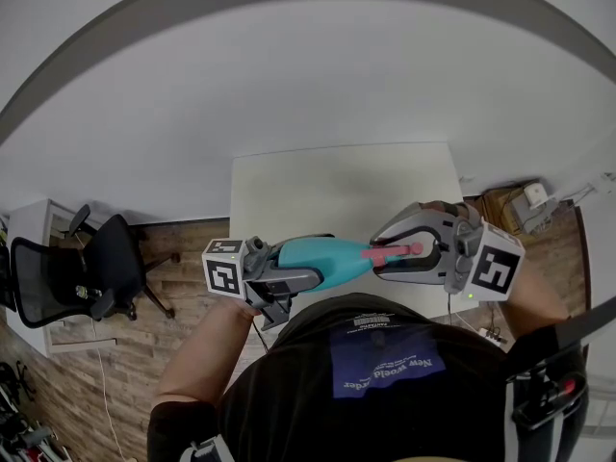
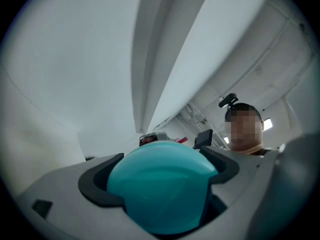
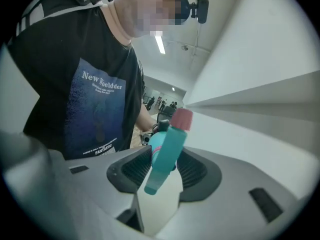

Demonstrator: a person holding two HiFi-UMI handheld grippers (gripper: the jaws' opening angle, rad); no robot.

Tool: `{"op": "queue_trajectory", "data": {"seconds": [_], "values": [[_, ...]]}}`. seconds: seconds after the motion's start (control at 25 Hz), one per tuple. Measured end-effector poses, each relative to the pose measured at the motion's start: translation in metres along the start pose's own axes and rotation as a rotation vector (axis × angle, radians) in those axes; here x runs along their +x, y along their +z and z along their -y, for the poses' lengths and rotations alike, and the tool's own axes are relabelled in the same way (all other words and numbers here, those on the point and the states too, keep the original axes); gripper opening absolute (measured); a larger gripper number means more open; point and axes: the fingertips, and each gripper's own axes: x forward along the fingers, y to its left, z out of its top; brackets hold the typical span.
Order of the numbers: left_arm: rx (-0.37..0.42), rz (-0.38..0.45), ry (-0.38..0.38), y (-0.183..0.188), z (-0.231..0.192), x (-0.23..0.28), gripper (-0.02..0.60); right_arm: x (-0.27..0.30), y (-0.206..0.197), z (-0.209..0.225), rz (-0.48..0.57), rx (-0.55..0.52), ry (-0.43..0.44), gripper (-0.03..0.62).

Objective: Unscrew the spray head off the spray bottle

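Left hand-held gripper (image 1: 306, 277): jaws closed on the body of the teal bottle (image 1: 322, 261). In the left gripper view the bottle's rounded bottom end fills the gap. Both dark pads (image 2: 95, 181) sit against its sides.

Right hand-held gripper (image 1: 385, 251): jaws part-way closed, clamped on the spray head (image 3: 167, 149). In the right gripper view the ribbed pads (image 3: 135, 169) flank the head near its base. The teal trigger hangs toward the camera, tilted. The pink nozzle end points up and away.

From the head view the bottle lies about level between the two hand-held grippers, body to my left, spray head to my right. I hold it in the air just in front of my chest, clear of the surface (image 1: 337, 186). Spray head and bottle run in one line and meet. I cannot tell how far the thread is seated.

The surface is white, and its near edge sits just beyond the bottle. Wood floor (image 1: 192, 234) shows to the left of it. A black chair (image 1: 106, 263) stands there, well apart from the surface.
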Motion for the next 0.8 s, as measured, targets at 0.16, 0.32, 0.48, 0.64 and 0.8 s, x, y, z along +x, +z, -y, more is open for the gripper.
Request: {"op": "queue_trajectory", "data": {"seconds": [0.16,0.32,0.48,0.64,0.8], "values": [[0.127,0.03,-0.011,0.007,0.009,-0.002,0.49,-0.003,0.003,0.008,0.019,0.037,-0.05,0.14],[0.179,0.049,-0.005,0.012,0.009,-0.007,0.49,-0.005,0.004,0.011,0.041,0.086,-0.064,0.216],[0.183,0.073,-0.016,0.015,0.01,-0.011,0.49,-0.01,-0.003,0.011,0.025,0.102,-0.089,0.232],[0.194,0.1,-0.045,0.019,0.017,-0.015,0.49,-0.017,0.0,0.017,0.052,0.119,-0.137,0.232],[0.193,0.137,-0.074,0.025,0.023,-0.021,0.49,-0.019,-0.001,0.021,0.108,0.225,-0.148,0.232]]}}
